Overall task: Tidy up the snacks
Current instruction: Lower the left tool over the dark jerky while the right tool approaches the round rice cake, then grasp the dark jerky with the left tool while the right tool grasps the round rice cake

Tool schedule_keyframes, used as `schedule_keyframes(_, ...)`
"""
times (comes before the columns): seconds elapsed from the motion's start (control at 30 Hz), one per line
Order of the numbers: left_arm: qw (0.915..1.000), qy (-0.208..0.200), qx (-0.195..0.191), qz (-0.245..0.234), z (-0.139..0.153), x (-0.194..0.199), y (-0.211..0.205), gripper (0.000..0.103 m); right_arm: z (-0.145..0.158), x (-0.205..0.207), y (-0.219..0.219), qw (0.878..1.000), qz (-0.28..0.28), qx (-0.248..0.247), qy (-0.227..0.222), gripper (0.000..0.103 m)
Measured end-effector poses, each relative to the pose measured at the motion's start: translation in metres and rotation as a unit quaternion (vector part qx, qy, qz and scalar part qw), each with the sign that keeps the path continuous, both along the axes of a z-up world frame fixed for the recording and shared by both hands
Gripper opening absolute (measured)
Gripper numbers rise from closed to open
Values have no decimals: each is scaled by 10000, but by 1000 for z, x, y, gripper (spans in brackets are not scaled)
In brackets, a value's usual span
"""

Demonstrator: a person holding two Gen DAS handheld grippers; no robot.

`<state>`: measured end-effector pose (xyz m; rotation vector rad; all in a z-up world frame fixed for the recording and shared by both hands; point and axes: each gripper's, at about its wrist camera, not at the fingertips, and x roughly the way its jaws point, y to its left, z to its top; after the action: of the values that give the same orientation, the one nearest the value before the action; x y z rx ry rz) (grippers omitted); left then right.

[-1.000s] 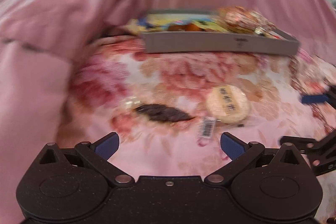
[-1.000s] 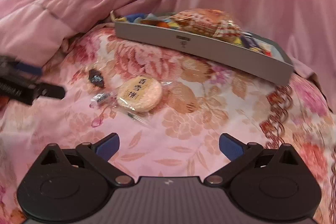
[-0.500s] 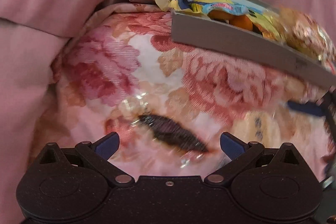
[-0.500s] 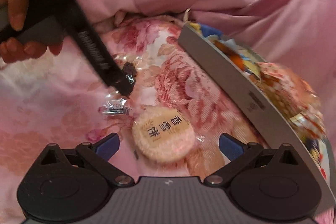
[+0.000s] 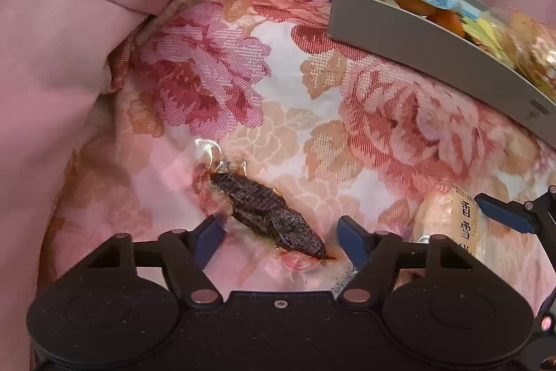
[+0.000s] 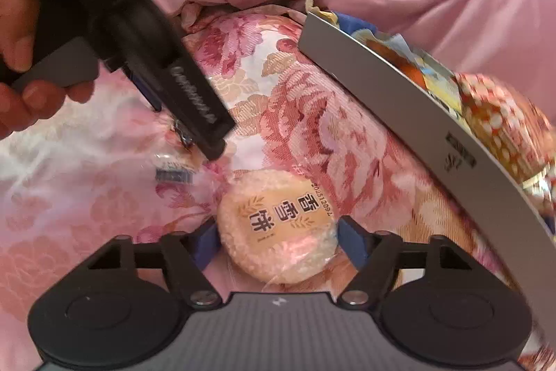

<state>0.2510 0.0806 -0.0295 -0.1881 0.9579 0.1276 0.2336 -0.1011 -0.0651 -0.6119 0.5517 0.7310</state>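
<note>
A dark dried snack in a clear wrapper (image 5: pixel 267 214) lies on the floral cloth (image 5: pixel 312 113) between the open fingers of my left gripper (image 5: pixel 278 240). A round rice cracker in a clear wrapper (image 6: pixel 279 225) lies between the open fingers of my right gripper (image 6: pixel 276 244); its edge also shows in the left wrist view (image 5: pixel 451 225). The grey snack tray (image 5: pixel 417 40) holds several packets and stands at the back right (image 6: pixel 399 93). The left gripper's body (image 6: pixel 166 82), held in a hand, reaches down left of the cracker.
Pink bedding (image 5: pixel 69 23) is bunched up around the floral cloth on the left and behind. A clear wrapper end with a barcode (image 6: pixel 173 176) lies left of the cracker. The right gripper's blue fingertip (image 5: pixel 500 211) shows at the right edge.
Both grippers have moved down and forward. The dark snack now sits between my left fingers and the cracker between my right fingers. Both jaws have narrowed but stay open.
</note>
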Motion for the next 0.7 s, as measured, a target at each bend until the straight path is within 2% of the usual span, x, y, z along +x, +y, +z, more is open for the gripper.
schedule_keyframes(0.13, 9986, -247, 39, -465, -2, -30, 5, 54, -3, -11, -5, 9997, -226, 119, 40, 74)
schedule_keyframes(0.27, 9932, -555, -162, -1006, -5, -58, 9, 54, -3, -25, -6, 9994, -299, 143, 112, 74)
schedule_keyframes(0.37, 9908, -688, -34, -1164, -7, -70, 4, 54, -5, -42, -9, 9986, -434, 187, 224, 74)
schedule_keyframes(0.5, 9912, -668, -163, -1131, -3, -78, 6, 56, -5, -67, -12, 9979, -606, 131, 175, 74)
schedule_keyframes(0.57, 9935, -632, -227, -924, -1, -77, 7, 66, -5, -78, -14, 9977, -652, 100, 123, 75)
schedule_keyframes(0.63, 9964, -619, -252, -520, -1, -69, 9, 70, -7, -82, -14, 9973, -730, 39, -56, 83)
schedule_keyframes(0.67, 9973, -604, -279, -307, -2, -65, 9, 71, -8, -83, -12, 9962, -836, -43, -220, 92)
schedule_keyframes(0.7, 9978, -576, -306, -118, -2, -63, 8, 72, -9, -83, -11, 9952, -901, -119, -354, 96)
